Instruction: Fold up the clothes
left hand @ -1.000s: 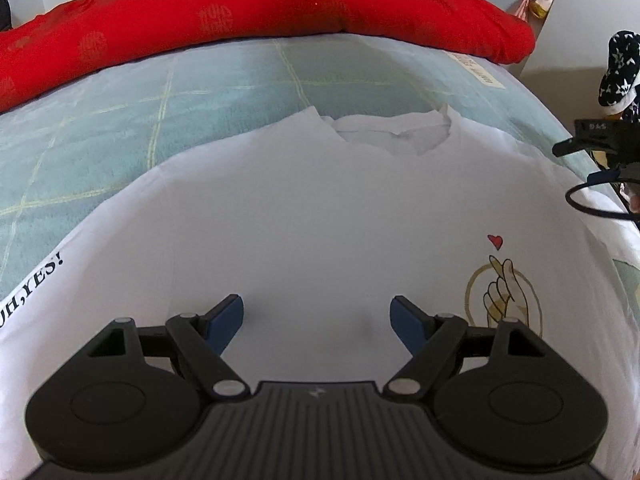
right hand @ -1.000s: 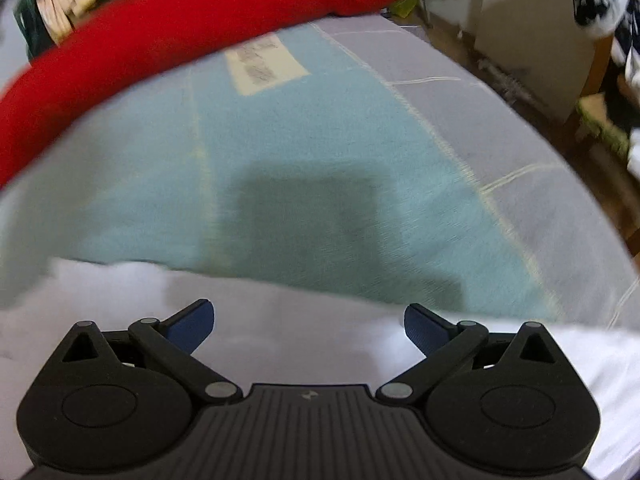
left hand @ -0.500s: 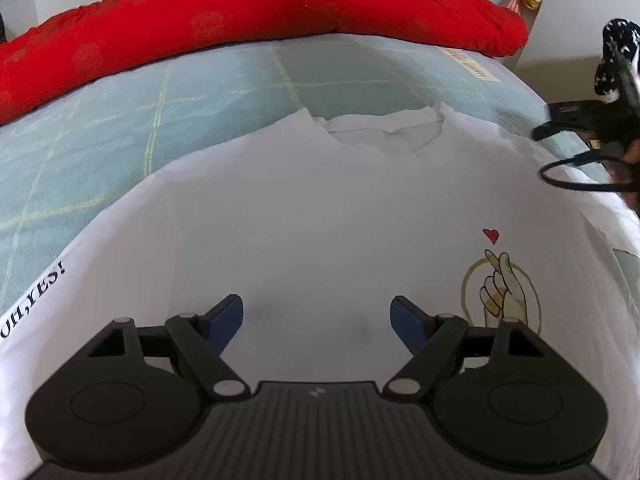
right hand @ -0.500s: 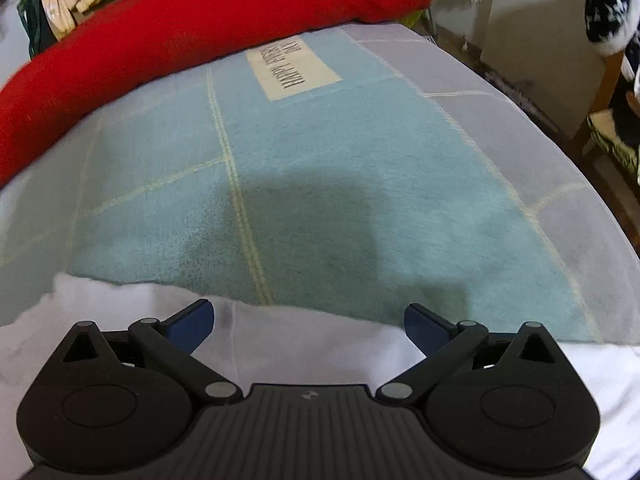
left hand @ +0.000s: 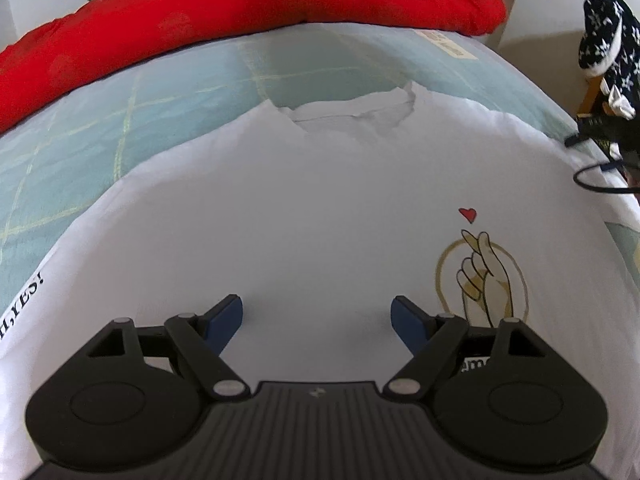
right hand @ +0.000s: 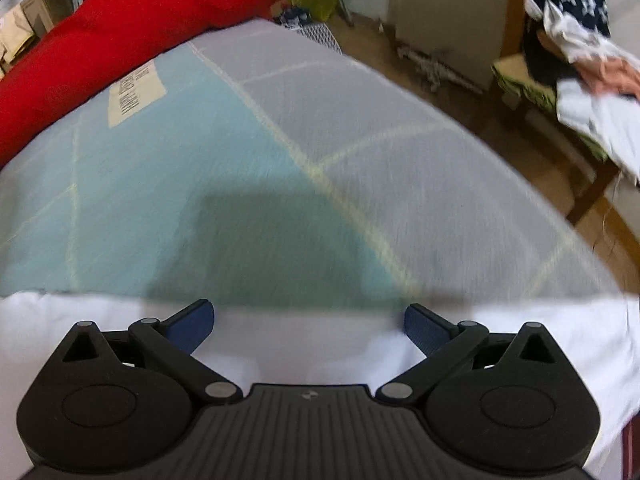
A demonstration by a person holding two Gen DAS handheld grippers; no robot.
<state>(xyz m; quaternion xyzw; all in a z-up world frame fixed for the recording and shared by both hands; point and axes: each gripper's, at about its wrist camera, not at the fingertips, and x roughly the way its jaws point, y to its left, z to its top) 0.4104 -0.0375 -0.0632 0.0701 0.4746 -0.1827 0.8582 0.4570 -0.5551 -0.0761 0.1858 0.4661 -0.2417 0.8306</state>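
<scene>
A white T-shirt (left hand: 320, 208) lies flat on the bed, collar (left hand: 352, 114) toward the far side, with a finger-heart print (left hand: 482, 280) on its right half. My left gripper (left hand: 318, 316) hovers open over the shirt's middle, nothing between its blue pads. In the right wrist view, the same white T-shirt (right hand: 304, 344) shows only as an edge strip under my right gripper (right hand: 308, 320), which is open and empty above that edge. The right gripper's body and cable (left hand: 600, 148) peek in at the right edge of the left wrist view.
A light blue and grey checked blanket (right hand: 248, 200) covers the bed. A red quilt (left hand: 240, 12) is rolled along the far side. Right of the bed stand a wooden chair (right hand: 588, 184) piled with clothes and bare floor (right hand: 440, 92).
The right gripper has swung rightward, so its view now takes in the bed's right edge, the floor and the chair. The left gripper has barely shifted over the shirt. Both stay open.
</scene>
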